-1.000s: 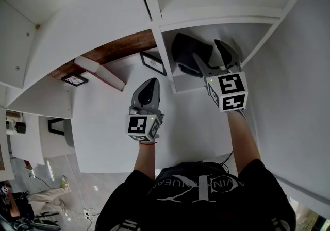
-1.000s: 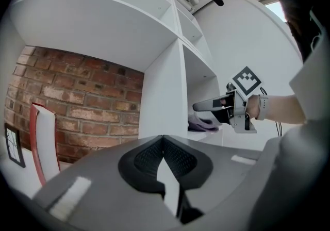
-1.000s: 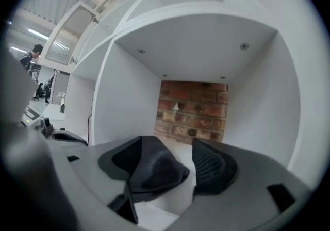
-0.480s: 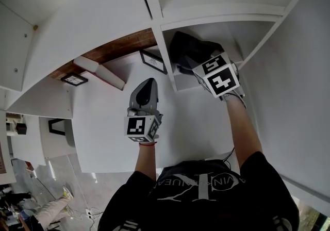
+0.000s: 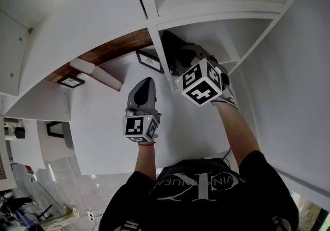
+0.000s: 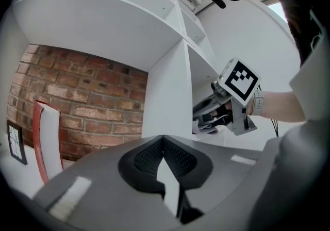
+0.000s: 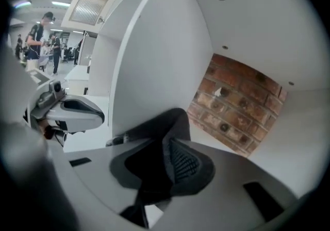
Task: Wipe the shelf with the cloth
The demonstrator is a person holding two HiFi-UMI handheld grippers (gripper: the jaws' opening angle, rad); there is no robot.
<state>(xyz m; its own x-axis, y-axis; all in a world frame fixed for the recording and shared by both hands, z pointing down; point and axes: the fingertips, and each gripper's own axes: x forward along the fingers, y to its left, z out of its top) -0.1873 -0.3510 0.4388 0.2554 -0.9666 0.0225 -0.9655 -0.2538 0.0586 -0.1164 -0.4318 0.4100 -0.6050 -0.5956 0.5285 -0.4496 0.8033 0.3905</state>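
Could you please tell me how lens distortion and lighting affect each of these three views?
Head view: the wide lens bows the shelf edges, and the cloth sits in shadow. Left gripper view: dark rounded corners, brick wall sharp. Right gripper view: the cloth is near-black with little detail.

Only the black shirt (image 5: 198,192) carries lettering, too distorted to read.

From where I stand: two grippers, left gripper (image 5: 146,83) and right gripper (image 5: 186,59), one dark cloth (image 5: 172,48) at upper centre, two framed pictures (image 5: 148,60), (image 5: 71,81) at left.
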